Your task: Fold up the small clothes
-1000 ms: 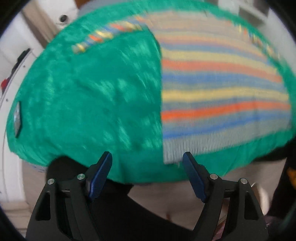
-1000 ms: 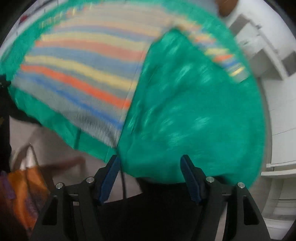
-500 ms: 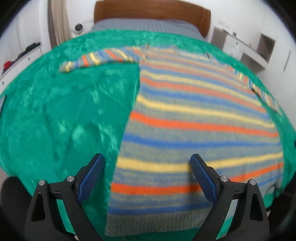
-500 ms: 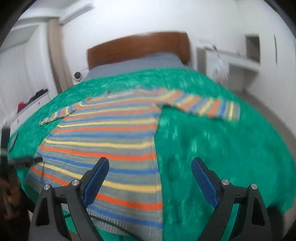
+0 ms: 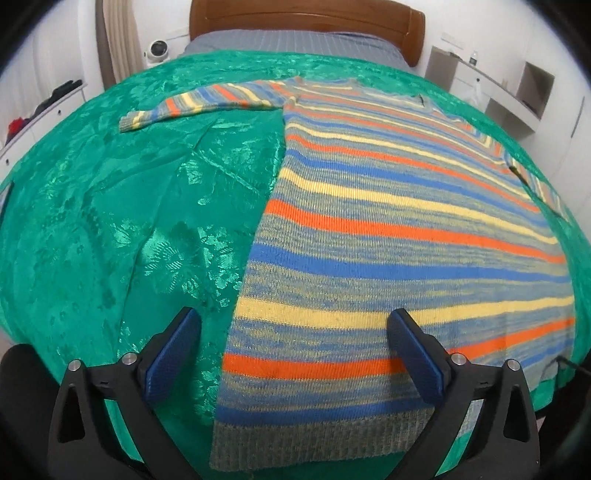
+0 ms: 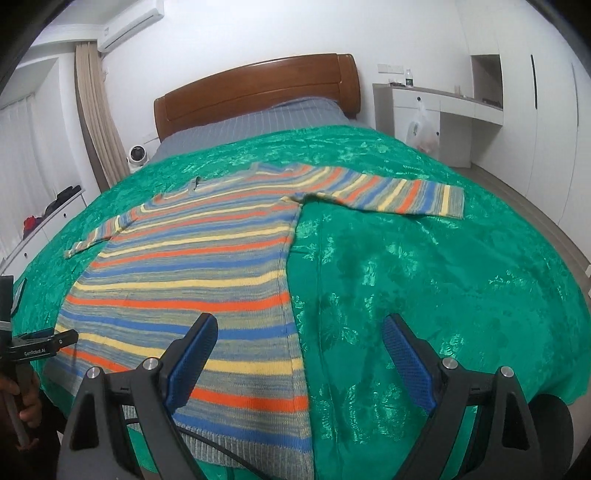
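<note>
The striped sweater (image 5: 399,236) lies flat and spread out on the green bedspread (image 5: 110,229), its ribbed hem nearest the camera and one sleeve stretched out to the left at the far end; in the left wrist view the left gripper (image 5: 295,354) hangs just above the sweater's near left corner, its jaws opening wide, with nothing pinched between the blue pads; the left pad sits over bare bedspread, the right pad over the knit, so the sweater's side edge runs between them; beyond the bedspread show the grey bedding (image 5: 295,40) and the wooden headboard (image 5: 303,18).

In the right wrist view the sweater (image 6: 192,266) fills the left half of the bed, its other sleeve reaching out to the right across the bedspread (image 6: 443,280); the right gripper (image 6: 299,354) stands open over the sweater's near right edge, gripping nothing; the left pad is over the stripes, the right pad over green cloth; at the far left edge a hand (image 6: 22,402) holds the other gripper's handle; a white desk unit (image 6: 443,107) stands by the wall to the right.
</note>
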Action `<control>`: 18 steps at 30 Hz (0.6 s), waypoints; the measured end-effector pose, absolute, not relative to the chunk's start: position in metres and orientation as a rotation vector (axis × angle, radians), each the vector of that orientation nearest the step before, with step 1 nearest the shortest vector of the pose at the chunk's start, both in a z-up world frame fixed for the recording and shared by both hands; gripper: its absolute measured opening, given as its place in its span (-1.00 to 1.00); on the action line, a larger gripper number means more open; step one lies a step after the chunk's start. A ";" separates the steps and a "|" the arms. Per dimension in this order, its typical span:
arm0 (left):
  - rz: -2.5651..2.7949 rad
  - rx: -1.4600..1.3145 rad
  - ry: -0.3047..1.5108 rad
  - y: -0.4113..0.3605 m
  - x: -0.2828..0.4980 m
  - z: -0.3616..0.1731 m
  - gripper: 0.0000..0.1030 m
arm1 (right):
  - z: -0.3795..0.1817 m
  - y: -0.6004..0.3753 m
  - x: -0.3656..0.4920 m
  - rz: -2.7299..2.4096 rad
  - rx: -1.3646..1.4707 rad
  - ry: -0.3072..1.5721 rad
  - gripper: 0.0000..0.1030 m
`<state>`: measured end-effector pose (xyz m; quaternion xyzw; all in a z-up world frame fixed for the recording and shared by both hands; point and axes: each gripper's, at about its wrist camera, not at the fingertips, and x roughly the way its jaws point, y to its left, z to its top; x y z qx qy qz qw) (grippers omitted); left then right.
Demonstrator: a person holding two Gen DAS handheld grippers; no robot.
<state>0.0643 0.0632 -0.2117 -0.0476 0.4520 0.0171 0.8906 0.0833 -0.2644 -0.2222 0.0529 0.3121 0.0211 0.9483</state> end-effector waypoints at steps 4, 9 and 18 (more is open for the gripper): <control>0.032 -0.126 0.963 0.066 0.066 -0.216 0.99 | -0.224 -0.266 0.083 0.043 0.114 0.643 0.74; 0.035 -0.133 0.964 0.066 0.064 -0.218 0.99 | -0.225 -0.265 0.083 0.048 0.117 0.655 0.74; 0.022 -0.078 0.967 0.060 0.063 -0.220 0.99 | -0.226 -0.258 0.083 0.057 0.093 0.665 0.74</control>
